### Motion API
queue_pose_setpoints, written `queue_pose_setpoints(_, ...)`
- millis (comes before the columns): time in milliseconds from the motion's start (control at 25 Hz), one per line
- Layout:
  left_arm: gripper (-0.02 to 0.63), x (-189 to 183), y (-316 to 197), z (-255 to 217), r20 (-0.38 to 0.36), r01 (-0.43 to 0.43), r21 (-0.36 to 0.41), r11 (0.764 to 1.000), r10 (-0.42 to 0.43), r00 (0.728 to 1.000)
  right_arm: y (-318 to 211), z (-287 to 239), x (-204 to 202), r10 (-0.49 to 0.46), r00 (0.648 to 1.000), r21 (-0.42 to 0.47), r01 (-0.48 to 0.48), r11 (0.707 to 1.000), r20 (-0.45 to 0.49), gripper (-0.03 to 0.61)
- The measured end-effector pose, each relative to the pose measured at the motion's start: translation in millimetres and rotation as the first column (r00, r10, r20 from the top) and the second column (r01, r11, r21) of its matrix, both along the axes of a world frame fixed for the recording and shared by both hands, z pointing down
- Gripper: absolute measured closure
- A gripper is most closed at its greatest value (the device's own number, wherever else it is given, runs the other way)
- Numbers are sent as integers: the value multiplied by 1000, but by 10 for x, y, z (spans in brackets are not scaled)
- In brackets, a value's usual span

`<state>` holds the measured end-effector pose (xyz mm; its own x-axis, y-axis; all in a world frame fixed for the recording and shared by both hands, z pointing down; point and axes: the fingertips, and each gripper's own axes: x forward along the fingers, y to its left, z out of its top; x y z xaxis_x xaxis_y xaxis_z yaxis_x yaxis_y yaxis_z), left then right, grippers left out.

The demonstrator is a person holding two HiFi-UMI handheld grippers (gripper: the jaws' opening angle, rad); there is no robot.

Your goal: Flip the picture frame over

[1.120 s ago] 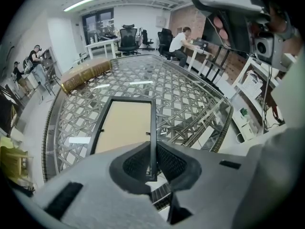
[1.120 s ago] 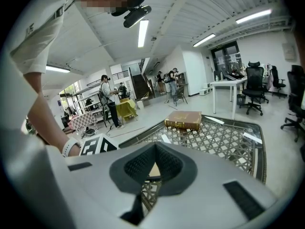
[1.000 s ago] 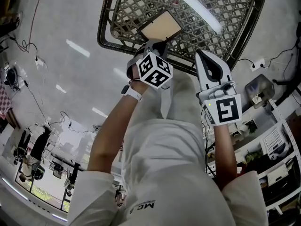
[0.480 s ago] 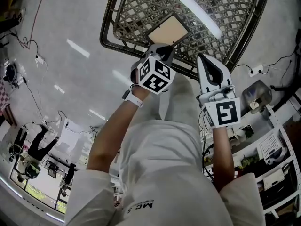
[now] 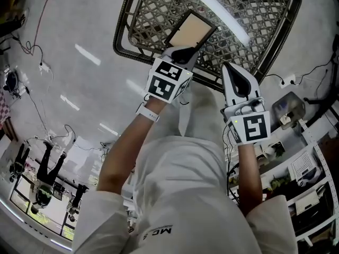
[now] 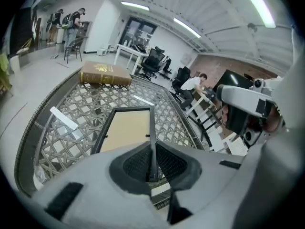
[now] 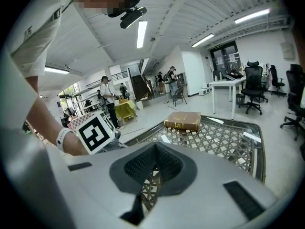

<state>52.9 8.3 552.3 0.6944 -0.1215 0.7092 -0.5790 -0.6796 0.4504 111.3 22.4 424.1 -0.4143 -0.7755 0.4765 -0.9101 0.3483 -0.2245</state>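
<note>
Black frame sits clamped by its edge in the left tongs, over the lattice tabletop. Alongside, the right tongs are closed, empty.

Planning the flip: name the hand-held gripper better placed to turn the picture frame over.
Left. The left hand-held gripper is already shut on one edge of the picture frame, so it can likely turn it directly. The right hand-held gripper is shut on nothing, off to the side and apart from the frame.

One camera overhead, two low
Head view looks steeply down; gripper views skim the table closely, sharing the book.
</note>
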Motion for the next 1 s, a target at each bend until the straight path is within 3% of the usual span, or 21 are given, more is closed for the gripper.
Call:
queue_pose_setpoints(360, 558, -1, -221, -128, -133, 131, -94, 987, -143, 981, -34, 13, -63, 5, 1000, -6, -5, 1000, 6, 563)
queue_pose_setpoints(480, 558, 26, -270, -191, -226, 190, -183, 964, -230, 947, -37, 12, -92, 0, 1000, -8, 0, 1000, 4, 563)
queue_pose_setpoints(720, 558, 68, -374, -266, -322, 235, -274, 933, -319, 891, -73, 9, -119, 1, 1000, -9, -1, 1000, 12, 563)
queue_pose_setpoints(1000, 558, 102, -414, -388, -457, 228, -404, 886, -411, 789, -86, 2, -174, -6, 1000, -4, 6, 1000, 11, 563)
